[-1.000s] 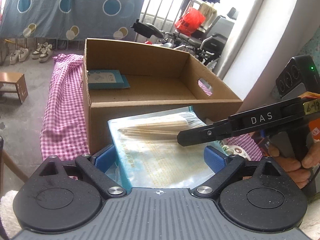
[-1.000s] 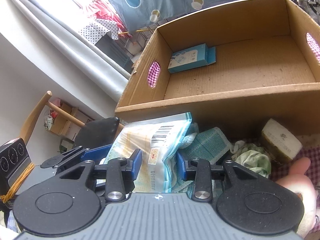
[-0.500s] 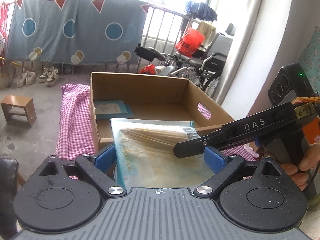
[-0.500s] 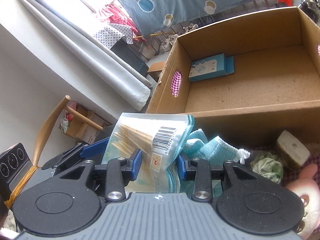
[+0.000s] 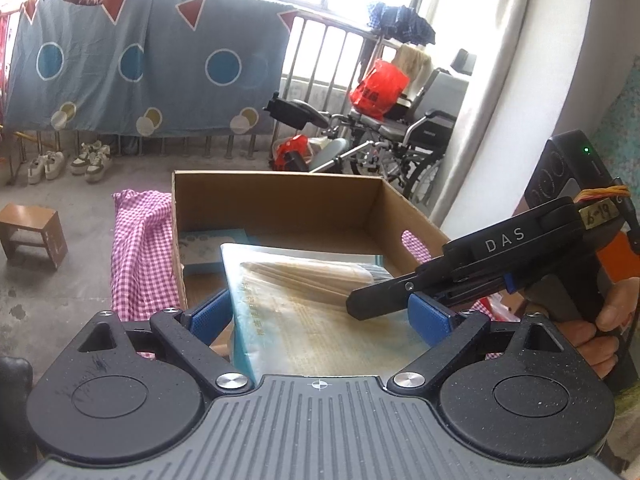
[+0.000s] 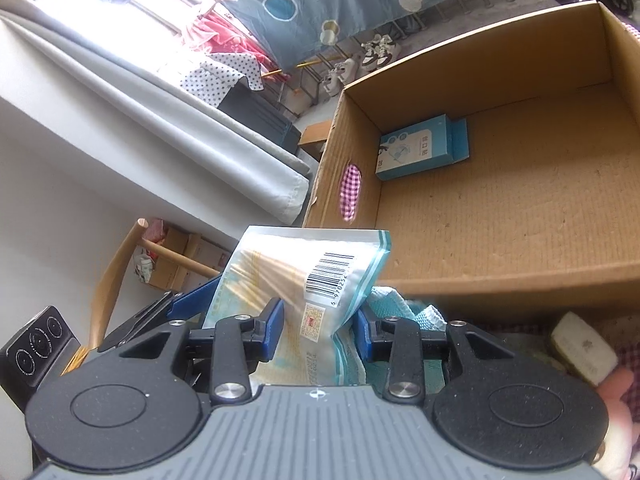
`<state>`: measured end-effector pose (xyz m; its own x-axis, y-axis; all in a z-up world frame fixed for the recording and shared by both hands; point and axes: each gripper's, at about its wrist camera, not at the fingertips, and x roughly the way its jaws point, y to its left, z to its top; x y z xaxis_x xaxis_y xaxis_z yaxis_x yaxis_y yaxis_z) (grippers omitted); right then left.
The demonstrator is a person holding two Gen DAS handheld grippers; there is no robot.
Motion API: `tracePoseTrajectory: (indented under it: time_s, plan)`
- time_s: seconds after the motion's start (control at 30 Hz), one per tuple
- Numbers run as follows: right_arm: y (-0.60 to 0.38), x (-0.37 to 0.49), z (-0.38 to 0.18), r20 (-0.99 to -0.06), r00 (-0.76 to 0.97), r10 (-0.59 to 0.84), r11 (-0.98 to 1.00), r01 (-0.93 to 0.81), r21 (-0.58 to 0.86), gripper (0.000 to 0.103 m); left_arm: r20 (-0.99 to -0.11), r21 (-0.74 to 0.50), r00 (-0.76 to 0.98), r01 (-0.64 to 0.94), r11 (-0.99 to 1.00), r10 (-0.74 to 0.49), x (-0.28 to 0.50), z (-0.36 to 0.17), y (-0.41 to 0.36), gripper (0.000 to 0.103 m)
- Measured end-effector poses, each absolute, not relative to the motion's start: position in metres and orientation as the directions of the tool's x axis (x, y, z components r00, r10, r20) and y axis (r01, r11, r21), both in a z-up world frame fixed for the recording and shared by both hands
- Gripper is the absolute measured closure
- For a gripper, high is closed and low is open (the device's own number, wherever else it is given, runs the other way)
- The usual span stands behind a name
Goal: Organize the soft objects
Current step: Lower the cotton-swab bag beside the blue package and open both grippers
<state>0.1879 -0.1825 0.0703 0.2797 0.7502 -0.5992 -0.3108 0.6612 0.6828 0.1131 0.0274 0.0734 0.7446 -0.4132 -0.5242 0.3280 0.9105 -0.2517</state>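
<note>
A pale blue and yellow plastic packet (image 5: 304, 336) with a barcode (image 6: 328, 272) hangs in the air in front of an open cardboard box (image 5: 280, 178). My left gripper (image 5: 320, 314) spans the packet's width, a blue pad pressed on each edge. From the right comes my right gripper (image 5: 360, 304), which pinches the packet's side. In the right wrist view the right gripper (image 6: 318, 332) is shut on the crumpled packet, and the left gripper's blue fingers (image 6: 192, 300) show at its far edge. Inside the box (image 6: 480, 52) lies a small blue carton (image 6: 420, 148).
A teal cloth (image 6: 404, 312) bunches by my right pad. A pale block (image 6: 580, 352) and a pink soft toy (image 6: 616, 400) lie at the right. The box stands on a pink checked cloth (image 5: 140, 248). Around are a wooden stool (image 5: 32, 232), a wheelchair (image 5: 400, 136) and a wooden chair (image 6: 120, 280).
Both grippers have risen with the packet held between them. The box now sits lower and farther in both views, and the packet's top stands above its near rim.
</note>
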Motion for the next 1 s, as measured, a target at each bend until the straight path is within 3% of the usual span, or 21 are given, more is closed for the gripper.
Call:
tracePoseTrajectory:
  time_s: [0.63, 0.8, 1.0]
  plan:
    - [-0.189, 0.297, 0.025, -0.607, 0.208, 0.767, 0.639, -0.164, 0.751, 0.062, -0.646, -0.241, 0.666, 0.285, 0.928, -0.372, 0.208, 0.051, 0.020, 0.007]
    - [-0.188, 0.320, 0.010, -0.599, 0.233, 0.766, 0.637, -0.151, 0.756, 0.053, -0.681, -0.213, 0.666, 0.219, 0.952, -0.305, 0.222, 0.042, 0.026, 0.002]
    - [-0.187, 0.339, -0.014, -0.674, 0.204, 0.710, 0.699, -0.091, 0.710, 0.053, -0.658, -0.258, 0.690, 0.167, 0.952, -0.300, 0.209, 0.053, 0.047, 0.002]
